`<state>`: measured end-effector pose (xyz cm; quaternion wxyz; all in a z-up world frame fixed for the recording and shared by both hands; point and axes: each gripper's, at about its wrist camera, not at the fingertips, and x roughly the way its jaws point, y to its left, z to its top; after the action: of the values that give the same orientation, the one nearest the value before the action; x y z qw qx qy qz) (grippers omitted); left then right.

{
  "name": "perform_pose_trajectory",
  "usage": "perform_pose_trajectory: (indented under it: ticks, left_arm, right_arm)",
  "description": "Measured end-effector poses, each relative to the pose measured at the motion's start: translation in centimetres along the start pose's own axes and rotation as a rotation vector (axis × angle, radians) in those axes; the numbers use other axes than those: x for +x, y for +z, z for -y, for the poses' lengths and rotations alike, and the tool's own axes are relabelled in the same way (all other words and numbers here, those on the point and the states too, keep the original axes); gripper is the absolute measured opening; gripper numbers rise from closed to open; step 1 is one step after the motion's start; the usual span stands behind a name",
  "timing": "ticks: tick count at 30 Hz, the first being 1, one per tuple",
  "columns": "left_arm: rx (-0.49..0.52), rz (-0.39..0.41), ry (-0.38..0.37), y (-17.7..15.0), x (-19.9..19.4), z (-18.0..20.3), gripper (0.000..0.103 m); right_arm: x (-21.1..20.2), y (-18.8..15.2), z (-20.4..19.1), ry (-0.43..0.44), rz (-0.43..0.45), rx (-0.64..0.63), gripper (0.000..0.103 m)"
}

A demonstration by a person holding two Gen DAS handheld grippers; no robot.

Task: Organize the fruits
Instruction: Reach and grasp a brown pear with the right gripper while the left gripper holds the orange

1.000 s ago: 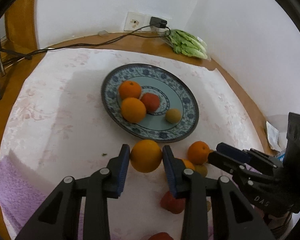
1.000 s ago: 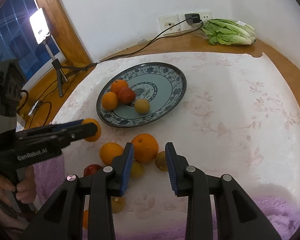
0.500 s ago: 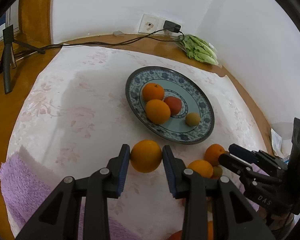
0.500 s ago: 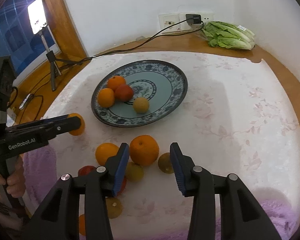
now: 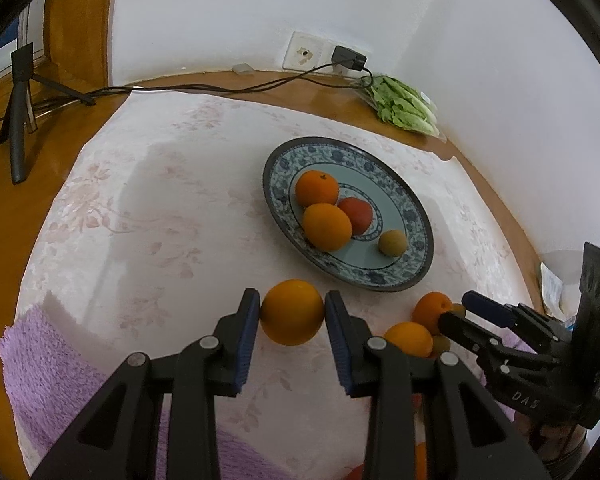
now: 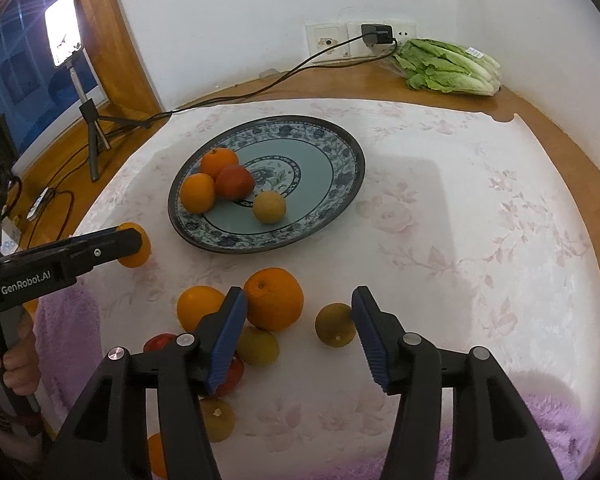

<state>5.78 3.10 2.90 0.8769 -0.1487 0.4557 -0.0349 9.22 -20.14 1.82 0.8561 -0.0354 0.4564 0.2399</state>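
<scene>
On plate [image 6: 340, 200] four fruits, left gripper [image 5: 292, 316] clamping orange [image 5: 292, 312], right gripper [image 6: 298, 334] fingers just opening, perhaps empty.

We see a blue-and-white floral plate [image 6: 342, 196] with a pale teal centre; on it, two oranges [image 6: 198, 193], a red fruit [image 6: 235, 182] and a yellow-brown one [image 6: 269, 207].
</scene>
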Motion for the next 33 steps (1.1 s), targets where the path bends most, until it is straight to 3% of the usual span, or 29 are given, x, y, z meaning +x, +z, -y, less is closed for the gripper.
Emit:
perform_pose_trajectory:
  ticks: [7,18,22,28,30,31,33]
  left_arm:
    - [-0.006,0.001,0.007,0.1,0.0,-0.1,0.035]
    - [-0.005,0.000,0.024,0.2,0.0,0.0,0.035]
    - [0.000,0.001,0.026,0.2,0.0,0.3,0.035]
    - [0.013,-0.001,0.026,0.1,0.0,0.8,0.035]
    - [0.014,0.000,0.026,0.2,-0.1,1.0,0.035]
    - [0.014,0.001,0.024,0.2,-0.1,1.0,0.035]
    - [0.017,0.003,0.019,0.2,-0.2,1.2,0.035]
  right_arm:
    - [0.5,-0.1,0.6,0.015,0.000,0.030,0.067]
    - [1.2,-0.4,1.0,0.101,-0.016,0.076,0.067]
    - [1.1,-0.4,0.9,0.140,-0.006,0.074,0.055]
    - [0.8,-0.6,0.8,0.129,0.014,0.068,0.050]
    - [0.4,-0.6,1.1,0.118,0.032,0.076,0.040]
    - [0.1,-0.5,1.4,0.119,0.044,0.083,0.014]
    - [0.1,-0.4,2.0,0.137,0.033,0.112,0.009]
